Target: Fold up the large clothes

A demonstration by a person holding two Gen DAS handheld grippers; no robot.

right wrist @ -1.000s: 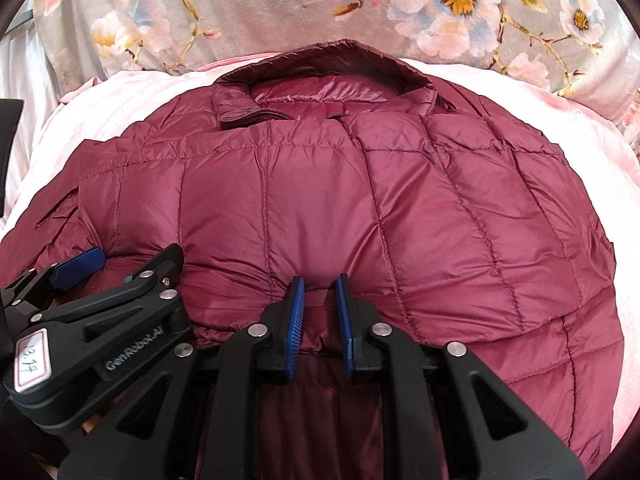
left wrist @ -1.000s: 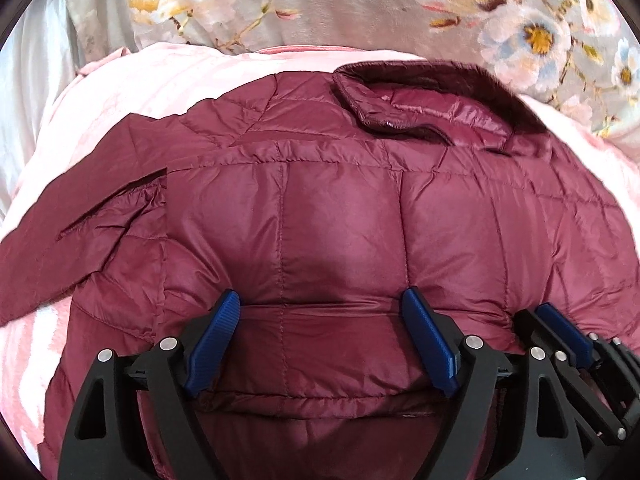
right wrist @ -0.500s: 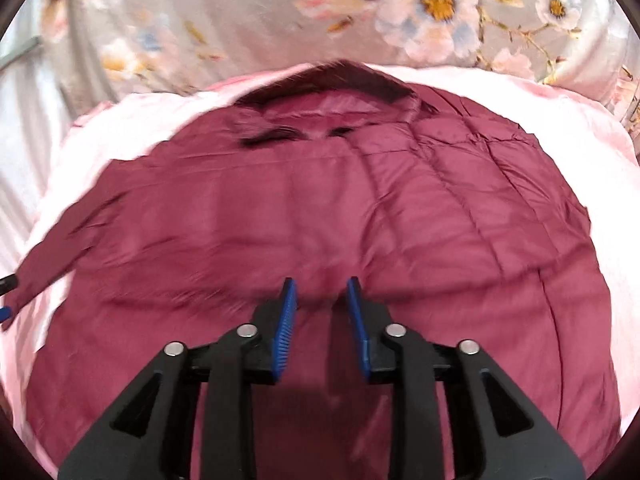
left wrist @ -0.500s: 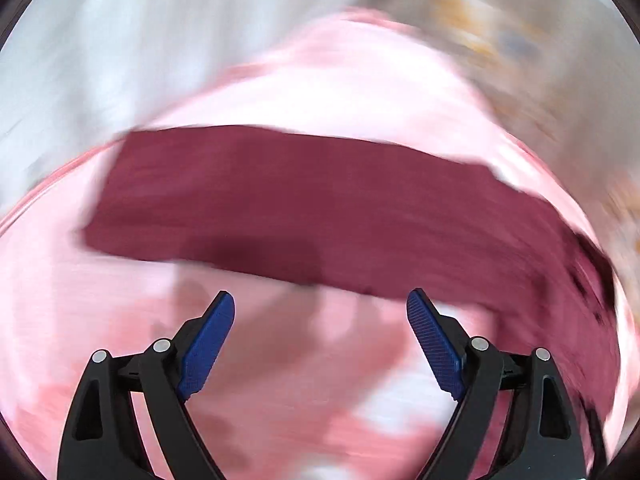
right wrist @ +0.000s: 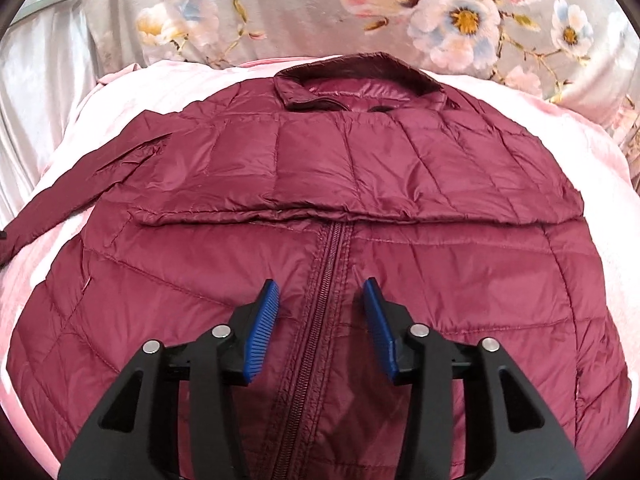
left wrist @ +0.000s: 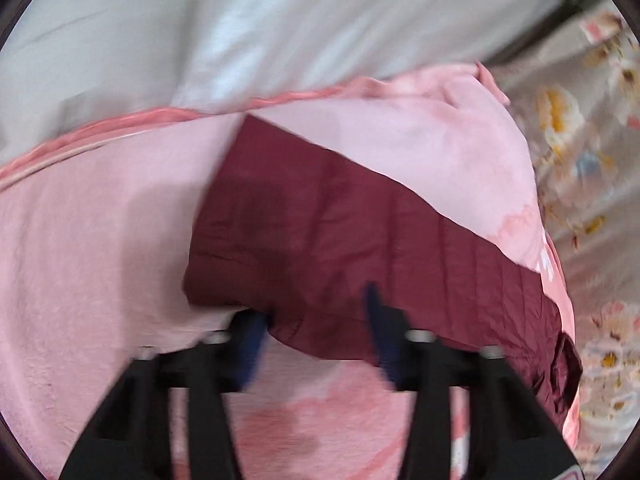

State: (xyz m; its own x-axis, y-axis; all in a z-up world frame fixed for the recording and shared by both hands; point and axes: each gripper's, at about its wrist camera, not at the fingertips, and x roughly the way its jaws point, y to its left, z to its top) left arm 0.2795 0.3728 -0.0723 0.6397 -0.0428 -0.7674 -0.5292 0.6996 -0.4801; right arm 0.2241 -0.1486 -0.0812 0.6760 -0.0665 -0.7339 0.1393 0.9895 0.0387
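Note:
A maroon quilted puffer jacket lies on a pink blanket, collar at the far end, its lower part folded up so the zipper faces up. My right gripper is open and empty just above the zipper. The jacket's left sleeve stretches out flat to the left; its far end shows in the right wrist view. My left gripper is open at the sleeve's near edge, near the cuff; the view is blurred and one finger seems to sit under the edge.
A floral grey sheet lies behind the blanket. White fabric borders the blanket's left edge. Bare pink blanket surrounds the sleeve.
My left gripper swung away from the jacket body to the left sleeve. My right gripper opened, let go of the folded-up hem and drew back.

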